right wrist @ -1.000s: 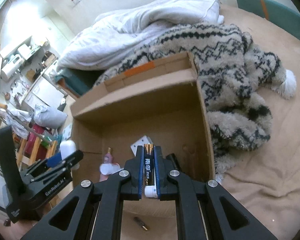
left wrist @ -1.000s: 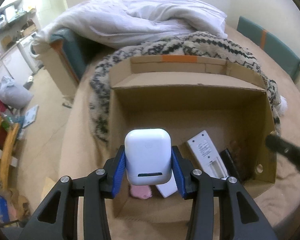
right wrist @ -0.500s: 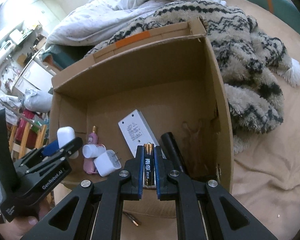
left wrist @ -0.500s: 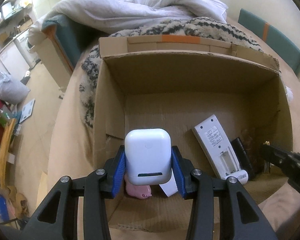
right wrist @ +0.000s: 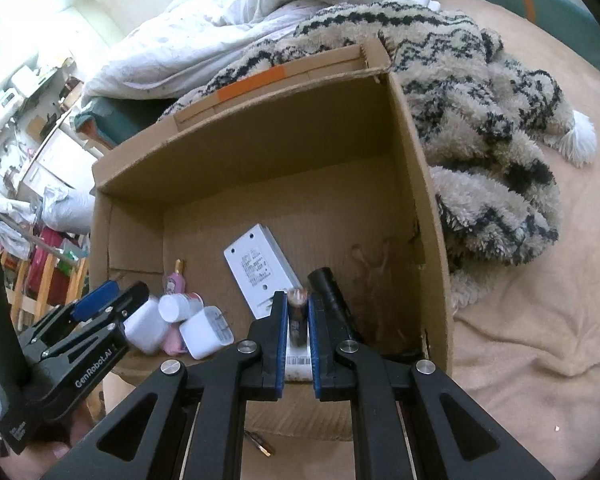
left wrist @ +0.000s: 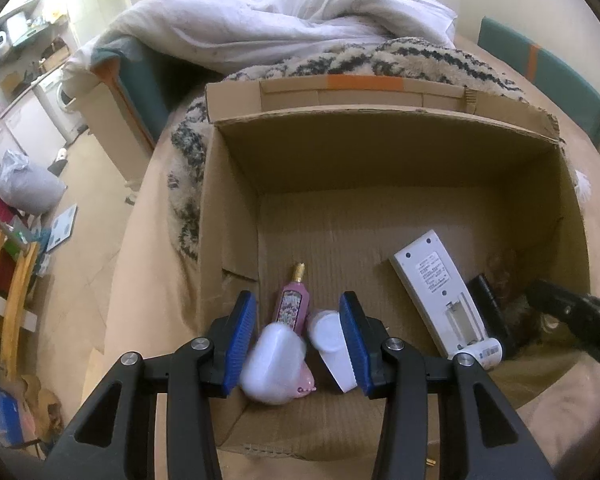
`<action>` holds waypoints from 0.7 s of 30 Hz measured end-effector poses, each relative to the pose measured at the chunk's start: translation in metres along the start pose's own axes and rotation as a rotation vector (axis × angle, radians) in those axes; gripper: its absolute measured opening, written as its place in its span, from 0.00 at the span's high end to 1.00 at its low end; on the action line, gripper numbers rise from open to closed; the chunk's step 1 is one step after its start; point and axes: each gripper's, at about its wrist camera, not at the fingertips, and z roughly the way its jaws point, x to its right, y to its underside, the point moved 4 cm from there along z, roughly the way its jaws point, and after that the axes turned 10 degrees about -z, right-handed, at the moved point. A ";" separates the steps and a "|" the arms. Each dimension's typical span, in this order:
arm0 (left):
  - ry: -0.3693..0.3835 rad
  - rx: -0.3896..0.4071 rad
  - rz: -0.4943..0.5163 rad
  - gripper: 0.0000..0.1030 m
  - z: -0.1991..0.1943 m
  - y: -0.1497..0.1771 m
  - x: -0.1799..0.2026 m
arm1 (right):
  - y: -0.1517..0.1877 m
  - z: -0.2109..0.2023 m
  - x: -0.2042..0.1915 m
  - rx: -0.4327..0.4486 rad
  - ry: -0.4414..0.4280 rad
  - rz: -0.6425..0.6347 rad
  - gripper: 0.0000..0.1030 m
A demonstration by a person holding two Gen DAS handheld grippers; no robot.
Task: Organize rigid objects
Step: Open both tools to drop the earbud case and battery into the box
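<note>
A: What's nearest?

B: The left gripper (left wrist: 300, 334), jaws spread wide. The white earbud case (left wrist: 274, 364) sits loose between them, blurred, low in the cardboard box (left wrist: 228, 208) on a pink item.

A: And the other?

B: The right gripper (right wrist: 298, 336) has its jaws pinching a battery (right wrist: 297, 312) over the box's near right corner.

A: Farther in?

B: A white charger (right wrist: 206, 332), a white cap (left wrist: 328, 330), a pink perfume bottle (left wrist: 292, 304), a white remote (left wrist: 440, 292) lying back-up, and a black cylinder (right wrist: 332, 292). Beyond the box lies a patterned blanket (right wrist: 480, 92) on the bed.

Earbud case (left wrist: 274, 364) — motion-blurred; battery (right wrist: 297, 316) too
</note>
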 end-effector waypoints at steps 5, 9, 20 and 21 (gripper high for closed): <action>0.018 -0.010 -0.004 0.49 -0.003 0.000 0.000 | -0.003 -0.008 0.000 0.031 -0.019 0.011 0.75; 0.020 0.020 0.000 0.44 -0.010 -0.002 0.000 | -0.006 -0.015 0.001 0.068 -0.025 0.035 0.27; 0.048 0.024 -0.014 0.36 -0.033 0.000 -0.006 | 0.004 -0.031 0.004 0.078 -0.019 0.060 0.27; 0.051 0.026 -0.024 0.36 -0.036 0.002 -0.009 | 0.006 -0.034 0.004 0.081 -0.019 0.059 0.27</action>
